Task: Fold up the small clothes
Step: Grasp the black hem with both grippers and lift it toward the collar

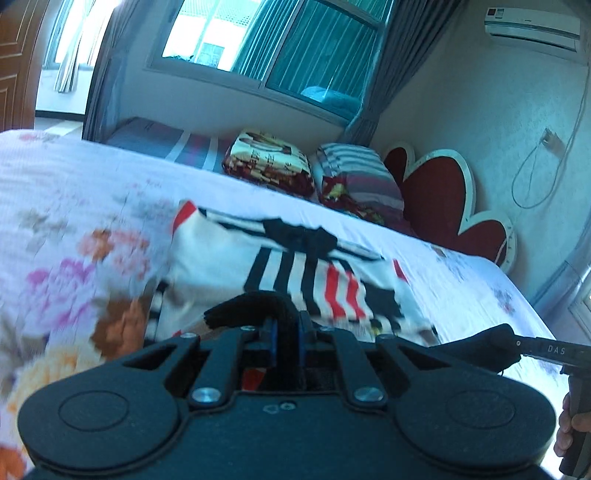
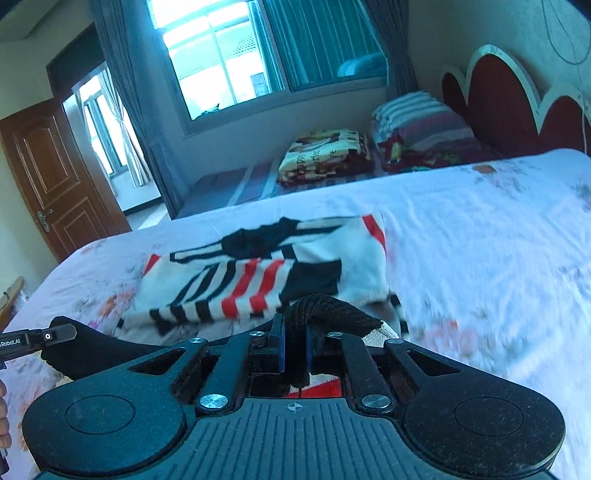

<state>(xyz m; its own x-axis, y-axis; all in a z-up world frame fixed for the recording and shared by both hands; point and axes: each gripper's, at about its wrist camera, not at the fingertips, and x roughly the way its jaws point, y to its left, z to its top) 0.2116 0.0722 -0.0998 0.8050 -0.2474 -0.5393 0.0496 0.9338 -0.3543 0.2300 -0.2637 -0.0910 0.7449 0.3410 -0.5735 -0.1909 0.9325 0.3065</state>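
A bed (image 1: 74, 192) fills most of both views, covered with a pale floral sheet (image 2: 480, 229). Behind it stands a red scalloped headboard (image 1: 439, 199) against the wall. Beyond the bed, a window (image 2: 221, 55) with grey curtains (image 1: 402, 55) lets in bright light, and a brown door (image 2: 48, 177) shows at the left of the right wrist view. An air conditioner (image 1: 532, 29) hangs high on the wall in the left wrist view. Two folded blankets (image 1: 269, 162) sit side by side on a striped mattress near the headboard.

The sweater (image 1: 295, 266), white with black and red stripes, lies on the middle of the sheet, its near hem lifted off the bed toward the two grippers. The picture is blurred around its edges.

The left gripper (image 1: 286, 336) has its fingers together, clamped on the black hem band of the sweater, which curls out over the fingertips to the left. The right gripper (image 2: 295, 347) likewise has its fingers pressed together on the black band, with the knit bulging up over them and a bit of cream and red fabric under the jaws. Each gripper appears at the edge of the other's view, gripping a dark corner of the hem, and they stand well apart.
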